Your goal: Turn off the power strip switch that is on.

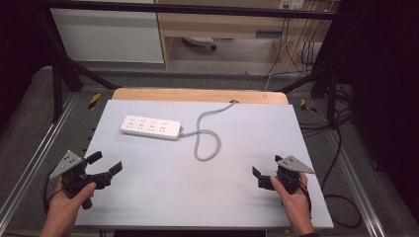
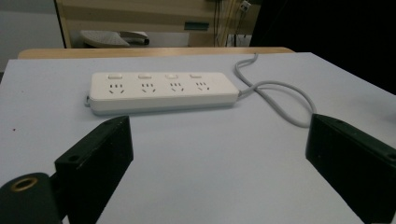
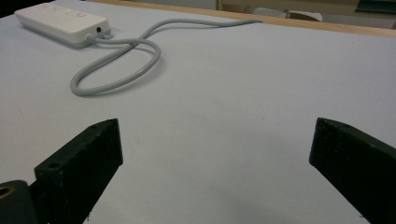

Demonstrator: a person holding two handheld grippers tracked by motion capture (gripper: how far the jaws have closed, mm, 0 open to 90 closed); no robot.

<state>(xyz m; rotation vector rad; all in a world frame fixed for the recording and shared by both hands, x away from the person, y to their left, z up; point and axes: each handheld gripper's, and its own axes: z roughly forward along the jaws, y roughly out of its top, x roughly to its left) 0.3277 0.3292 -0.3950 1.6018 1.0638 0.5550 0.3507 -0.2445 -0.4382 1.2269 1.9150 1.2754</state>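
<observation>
Pale grey table [image 1: 212, 187] carries a white power strip [image 1: 150, 127] in its far left part, long axis across the table, cord [image 1: 206, 140] looping to the right. My left gripper [image 1: 106, 165] is nearer (it faces the strip directly); right gripper [image 1: 262, 170] is farther. Both are empty, jaws wide apart.

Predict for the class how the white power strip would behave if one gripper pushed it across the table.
The power strip looks rigid and flat, so it would probably slide, not tip. Its grey cable, looped and floppy, would likely drag behind it.
</observation>
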